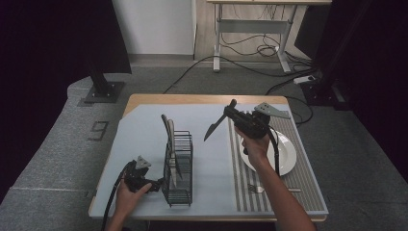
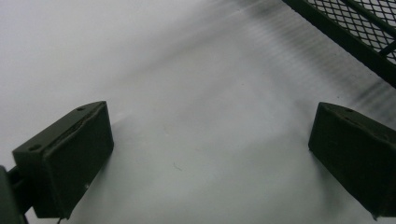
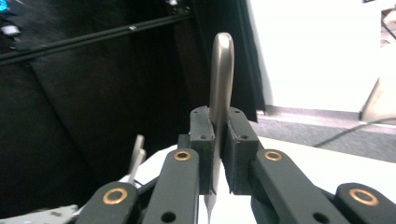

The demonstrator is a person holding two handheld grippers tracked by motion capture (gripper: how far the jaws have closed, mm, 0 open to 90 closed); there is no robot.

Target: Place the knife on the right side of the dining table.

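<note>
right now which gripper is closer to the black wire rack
Left. The left gripper sits low on the table right beside the wire rack, jaws open at its base. The right gripper is raised off to the rack's right, holding a knife in the air.

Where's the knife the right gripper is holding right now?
In the high view, the knife hangs above the table's middle, clamped in the right gripper, between the black wire rack and the white plate.

In my right hand-held gripper (image 3: pixel 215 154) the knife (image 3: pixel 220 79) has its lower end cut off by the picture's bottom edge. The black rack (image 2: pixel 359 28) runs off the corner beside my left one, and the tabletop (image 2: pixel 187 70) there is blurred.
</note>
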